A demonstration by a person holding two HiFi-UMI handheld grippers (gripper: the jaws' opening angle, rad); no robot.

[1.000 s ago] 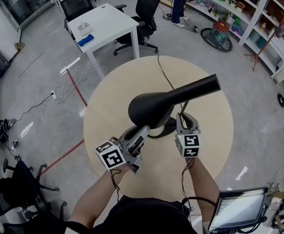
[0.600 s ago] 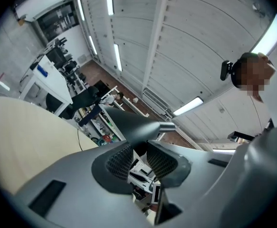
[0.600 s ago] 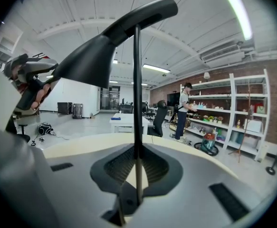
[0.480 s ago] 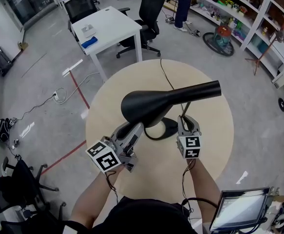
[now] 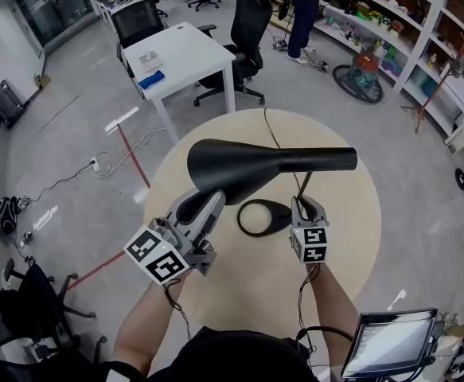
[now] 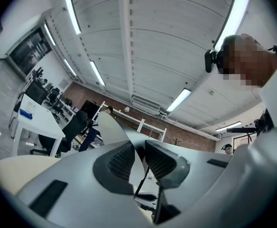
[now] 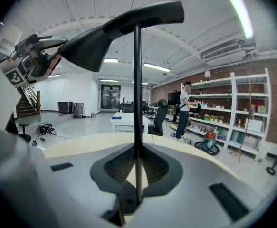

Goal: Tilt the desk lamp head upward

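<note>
The tilt is judged to be partly done. In the right gripper view the lamp head (image 7: 110, 28) is lying close to level, with its wide shade end sitting a little lower than its narrow rear end, so further raising of the shade end and release of both tools are remaining. The left tongs (image 5: 205, 204) are clamping the lower rim of the shade. Their jaws have just been closing, and the left gripper view is showing them nearly together, with what appears to be the thin pale shade wall (image 6: 110, 127) passing between the pads. The right tongs (image 5: 304, 203) are gripping the thin black stem (image 7: 137, 80), jaws closed on it, apparently steadying the lamp. In the head view the lamp head is lying across the 12 o'clock half of the table (image 5: 345, 249). Its shade is sitting at 1 o'clock from the left tongs and touching them, and its rear end is sitting at 1 o'clock from the right tongs, apart from them. The base (image 5: 263, 217) is resting between the two tools, at 9 o'clock from the right tongs.
</note>
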